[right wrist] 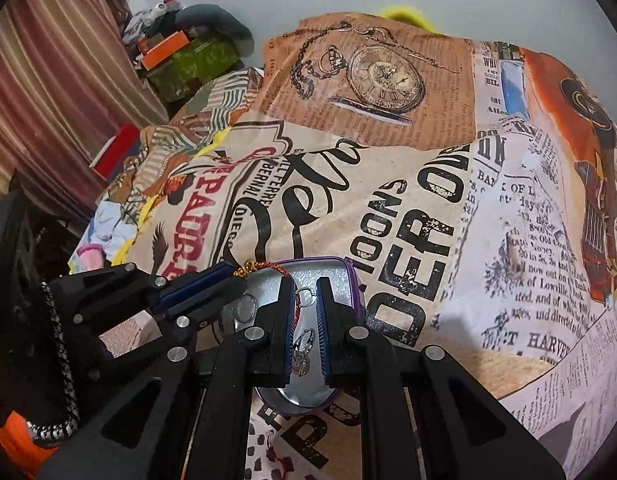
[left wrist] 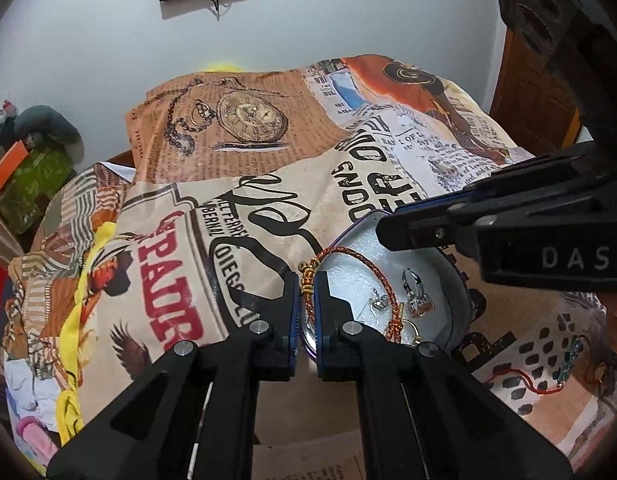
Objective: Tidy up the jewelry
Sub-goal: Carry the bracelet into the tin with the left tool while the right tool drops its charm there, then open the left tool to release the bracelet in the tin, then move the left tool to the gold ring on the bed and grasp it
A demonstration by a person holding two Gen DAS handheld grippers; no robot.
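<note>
A purple-rimmed silver tin (left wrist: 454,280) lies open on the printed cloth and holds silver earrings (left wrist: 378,302), a jewelled ring (left wrist: 418,300) and part of a red-gold braided bracelet (left wrist: 364,258). My left gripper (left wrist: 307,280) is shut on the tin's near rim, with the bracelet's gold knot (left wrist: 307,276) between the fingers. My right gripper (right wrist: 305,284) hovers over the tin (right wrist: 350,276), jaws slightly apart, with the ring (right wrist: 304,346) and the bracelet (right wrist: 294,312) seen between them; it holds nothing that I can see.
A red thread bracelet with teal beads (left wrist: 564,368) lies on the cloth at right. Green and orange boxes (right wrist: 188,60) stand at the back left beside a striped curtain (right wrist: 48,80). A dark wooden door (left wrist: 536,92) is at right.
</note>
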